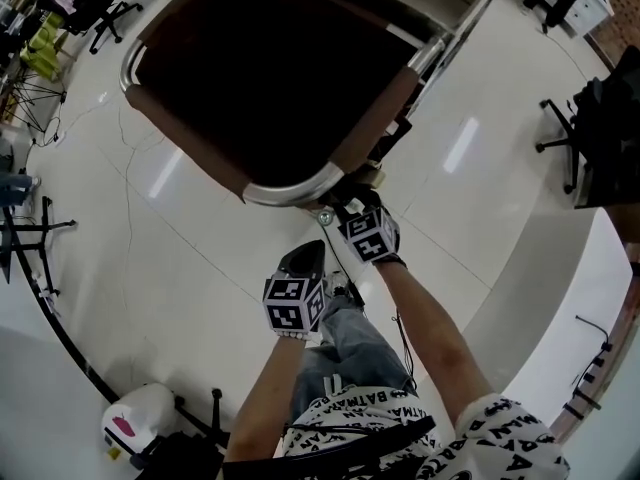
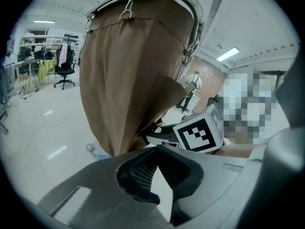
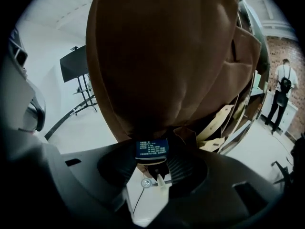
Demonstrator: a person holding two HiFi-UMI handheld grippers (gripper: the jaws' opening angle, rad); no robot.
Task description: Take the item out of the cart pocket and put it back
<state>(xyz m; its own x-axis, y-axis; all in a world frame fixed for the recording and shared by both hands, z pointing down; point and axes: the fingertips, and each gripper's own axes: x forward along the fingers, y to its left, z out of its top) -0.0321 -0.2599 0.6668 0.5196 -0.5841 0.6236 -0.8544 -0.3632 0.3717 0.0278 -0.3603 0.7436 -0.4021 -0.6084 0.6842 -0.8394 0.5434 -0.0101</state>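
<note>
Right gripper view shows the right tool (image 3: pixel 151 157) with its jaws set wide and clamped on the item (image 3: pixel 151 148), a small dark blue piece with white print. The item sits at lower centre of the frame, spanning the gap between the two black pads (image 3: pixel 186 168). It lies right against the bottom bulge of the brown fabric bag (image 3: pixel 162 56) that hangs from the cart and fills most of the frame. Whether it touches the fabric cannot be told. To the right of the item, tan flaps (image 3: pixel 217 123) stick out from the side of the bag. A person (image 3: pixel 282 92) stands at the far right edge.

In the left gripper view, the left tool (image 2: pixel 157 149) has its jaw tips together with nothing between them, and only pale floor (image 2: pixel 43 128) shows in the wedge behind them. A pocket flap (image 2: pixel 167 94) shows on the bag near mid-frame.

In the head view, both tools sit just below the cart's metal rim (image 1: pixel 290 193) at centre frame. The right one is higher, at the rim, and the left one is lower, to its left and clear of the cart. The item itself cannot be made out there.
</note>
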